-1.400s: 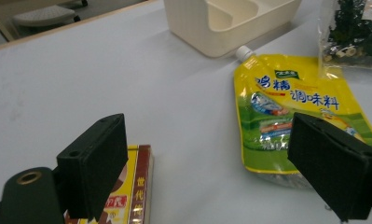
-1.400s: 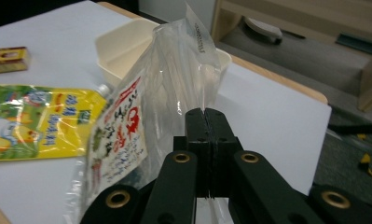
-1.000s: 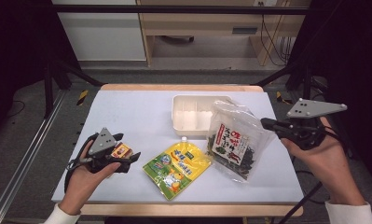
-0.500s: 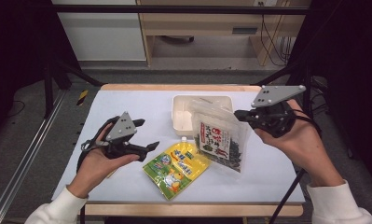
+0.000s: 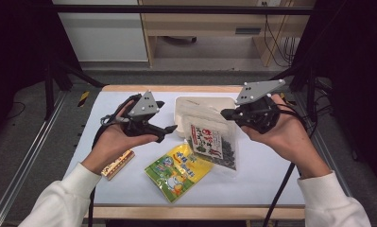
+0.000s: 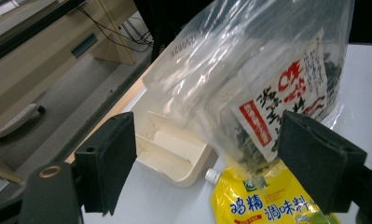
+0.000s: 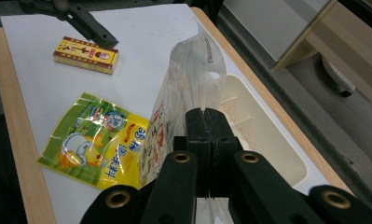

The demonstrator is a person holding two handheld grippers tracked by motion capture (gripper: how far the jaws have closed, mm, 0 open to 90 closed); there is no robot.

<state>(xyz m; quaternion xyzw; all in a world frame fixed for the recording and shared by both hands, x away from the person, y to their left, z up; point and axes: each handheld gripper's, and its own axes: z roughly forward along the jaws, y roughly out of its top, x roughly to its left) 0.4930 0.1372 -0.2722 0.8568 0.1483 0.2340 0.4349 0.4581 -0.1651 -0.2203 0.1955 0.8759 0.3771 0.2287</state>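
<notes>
A clear bag of dark dried seaweed (image 5: 209,142) with a red and white label hangs tilted over the table, its top edge pinched in my right gripper (image 5: 225,113), which is shut on it. In the right gripper view the jaws (image 7: 205,135) meet on the bag's (image 7: 183,88) clear upper part. My left gripper (image 5: 168,132) is held in the air just left of the bag, open and holding nothing. In the left gripper view the bag (image 6: 267,88) hangs beyond the gap between the spread jaws, apart from them.
A cream compartment tray (image 5: 188,106) sits at the back of the table behind the bag. A yellow seasoning pouch (image 5: 176,170) lies flat near the front. A small yellow and red box (image 5: 117,163) lies at the left under the forearm.
My right gripper has carried the bag up and to the left, over the tray's front. My left gripper has risen off the small box and moved right toward the bag.
</notes>
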